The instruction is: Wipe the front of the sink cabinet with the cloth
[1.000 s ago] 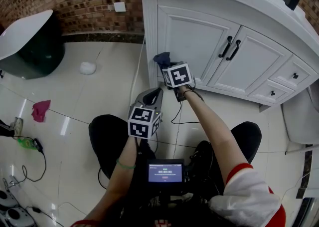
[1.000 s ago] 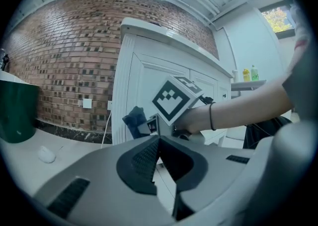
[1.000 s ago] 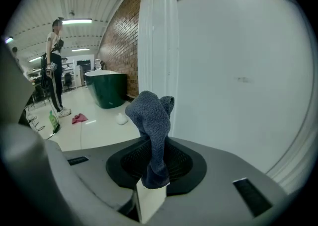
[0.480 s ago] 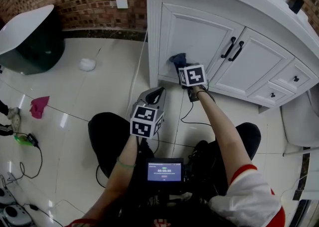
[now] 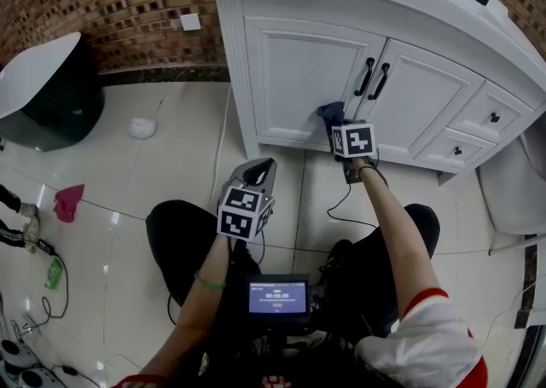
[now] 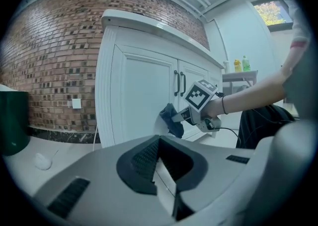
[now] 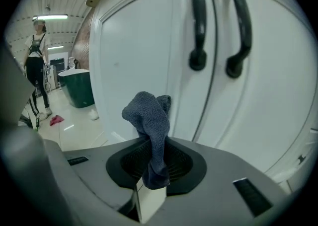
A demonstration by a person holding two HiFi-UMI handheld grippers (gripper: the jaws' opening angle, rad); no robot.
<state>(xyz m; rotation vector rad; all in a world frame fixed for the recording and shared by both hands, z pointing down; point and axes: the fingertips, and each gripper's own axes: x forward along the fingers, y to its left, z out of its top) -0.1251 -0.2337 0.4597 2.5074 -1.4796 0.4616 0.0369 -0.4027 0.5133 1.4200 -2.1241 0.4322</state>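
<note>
The white sink cabinet (image 5: pixel 299 71) has two doors with black handles (image 5: pixel 373 79). A dark blue cloth (image 5: pixel 329 110) is pinched in my right gripper (image 5: pixel 335 119), which is shut on it. The cloth sits against the lower right part of the left door, below the handles. In the right gripper view the cloth (image 7: pixel 149 115) bunches up from the right gripper (image 7: pixel 156 145) just short of the door panel (image 7: pixel 139 46). My left gripper (image 5: pixel 262 166) hangs low over the floor, shut and empty, well back from the cabinet. From the left gripper (image 6: pixel 159 143) I see the cloth (image 6: pixel 172 119) at the door.
A dark green tub (image 5: pixel 47 88) with a white rim stands at the left. A white lump (image 5: pixel 142 128) and a pink rag (image 5: pixel 68 201) lie on the tiled floor. A white cord (image 5: pixel 223 147) runs down beside the cabinet. A person (image 7: pixel 37 71) stands far off.
My right gripper has carried the cloth rightward along the cabinet front, from the left edge of the left door to below the handles. The left gripper has barely moved.
</note>
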